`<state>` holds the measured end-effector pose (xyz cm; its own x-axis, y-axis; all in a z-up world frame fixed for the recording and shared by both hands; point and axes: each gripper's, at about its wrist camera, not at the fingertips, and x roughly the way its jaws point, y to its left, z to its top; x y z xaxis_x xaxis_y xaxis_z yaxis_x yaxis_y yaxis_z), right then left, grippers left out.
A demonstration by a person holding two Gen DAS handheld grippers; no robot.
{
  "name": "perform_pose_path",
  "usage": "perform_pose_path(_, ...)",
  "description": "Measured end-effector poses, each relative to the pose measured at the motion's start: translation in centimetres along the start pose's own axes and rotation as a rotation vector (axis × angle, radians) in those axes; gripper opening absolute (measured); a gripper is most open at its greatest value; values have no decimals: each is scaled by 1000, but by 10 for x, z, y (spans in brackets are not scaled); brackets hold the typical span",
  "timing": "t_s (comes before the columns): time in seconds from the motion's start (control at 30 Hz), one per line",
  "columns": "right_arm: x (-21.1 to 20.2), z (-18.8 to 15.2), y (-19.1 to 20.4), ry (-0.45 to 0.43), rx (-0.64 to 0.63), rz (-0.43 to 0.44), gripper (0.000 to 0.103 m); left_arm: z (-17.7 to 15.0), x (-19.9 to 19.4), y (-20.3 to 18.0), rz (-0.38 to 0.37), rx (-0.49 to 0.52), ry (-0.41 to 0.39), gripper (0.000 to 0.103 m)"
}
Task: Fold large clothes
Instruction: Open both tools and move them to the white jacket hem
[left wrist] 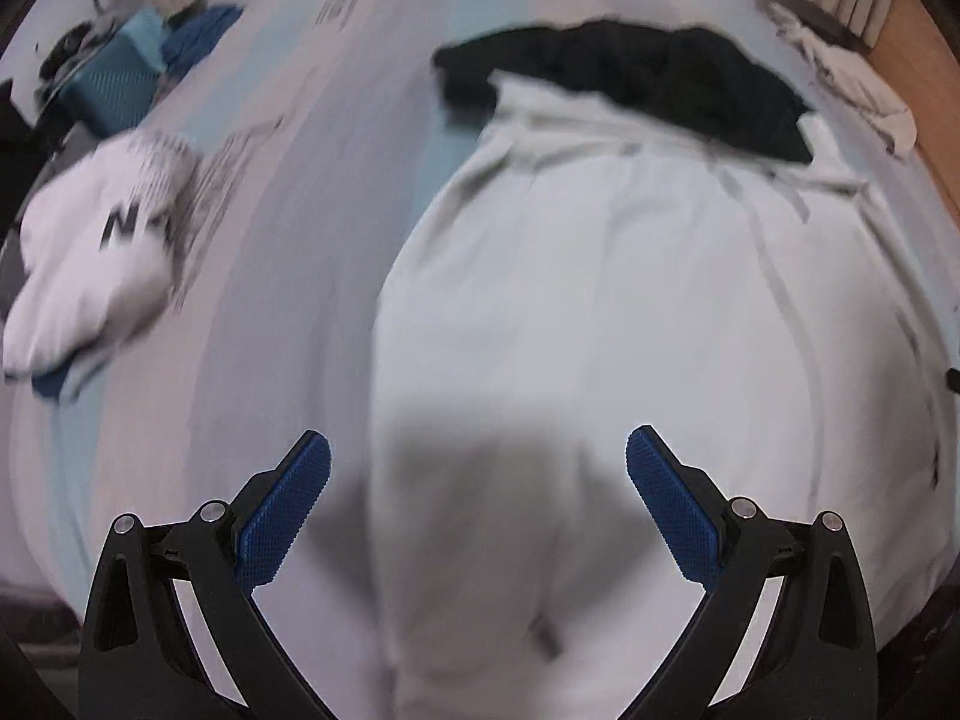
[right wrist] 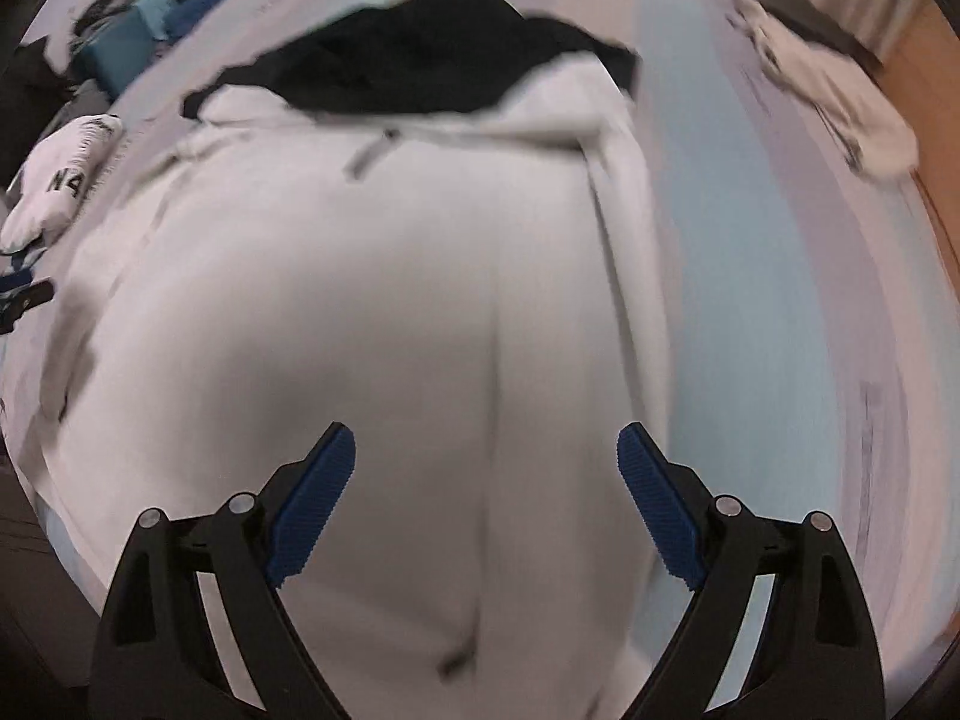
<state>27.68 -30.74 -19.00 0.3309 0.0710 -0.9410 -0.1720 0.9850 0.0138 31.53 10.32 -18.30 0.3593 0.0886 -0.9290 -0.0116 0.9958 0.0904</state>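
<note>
A large pale grey garment [left wrist: 600, 300] with drawstrings lies spread flat on the striped bed, also filling the right wrist view [right wrist: 372, 312]. A black garment [left wrist: 630, 78] lies across its far end [right wrist: 420, 60]. My left gripper [left wrist: 478, 447] hangs above the garment's near left part, jaws wide apart with nothing between the blue pads [left wrist: 288, 516]. My right gripper [right wrist: 486, 441] hovers over the garment's near right part, also open and empty. Both views are blurred.
A folded white garment with black lettering [left wrist: 102, 252] lies at the left. Teal and blue items [left wrist: 120, 78] sit at the far left corner. A crumpled white cloth [left wrist: 852, 84] lies at the far right by a wooden edge [right wrist: 936, 120]. The bed sheet [right wrist: 750, 300] is striped pale blue and lilac.
</note>
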Motion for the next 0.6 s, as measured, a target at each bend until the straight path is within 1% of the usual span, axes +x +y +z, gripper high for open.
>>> perform_pose_path(0.13,4,-38,-3,51,16,-51,85,-40,9,23,-19,1,56,97)
perform_pose_path(0.3,9,-74,1,106,30,-97,85,-73,15,34,-51,29,99,97)
perform_pose_path(0.4,12,-88,8,120,14,-114,85,-90,16,40,-80,19,120,97)
perform_pose_path(0.6,13,-112,15,151,33,-122,85,-129,16,42,-133,32,152,97)
